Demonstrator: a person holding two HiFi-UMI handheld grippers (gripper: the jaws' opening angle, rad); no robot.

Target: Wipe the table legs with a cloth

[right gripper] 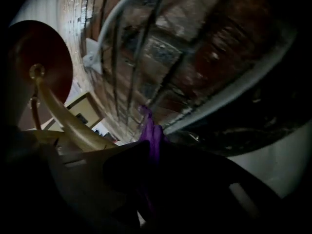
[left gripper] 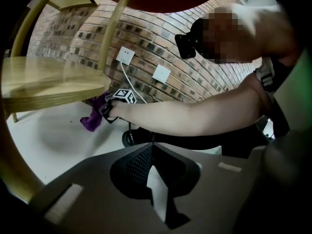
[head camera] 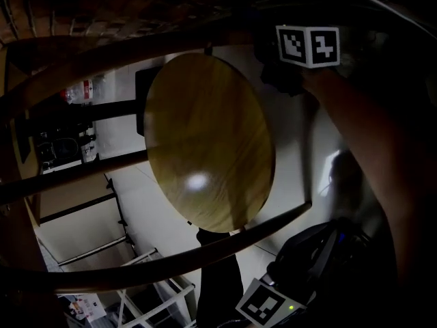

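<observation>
Purple cloth [right gripper: 150, 130] pinched in my right gripper [right gripper: 148, 152], jaws clamped on it, short tuft poking out front. My left gripper [left gripper: 153, 147] closed on nothing, held back near me. Cloth sits low beside edge of round lower shelf [left gripper: 44, 82]. Curved pale-wood table leg [right gripper: 58, 113] just left of it, contact unclear. Risk: so little cloth protrudes that hard jaw tips could scrape leg. White cable [left gripper: 127, 74] nearby could snag. Beyond: white floor [left gripper: 44, 140], then brick wall [left gripper: 204, 48] with sockets on far side.
</observation>
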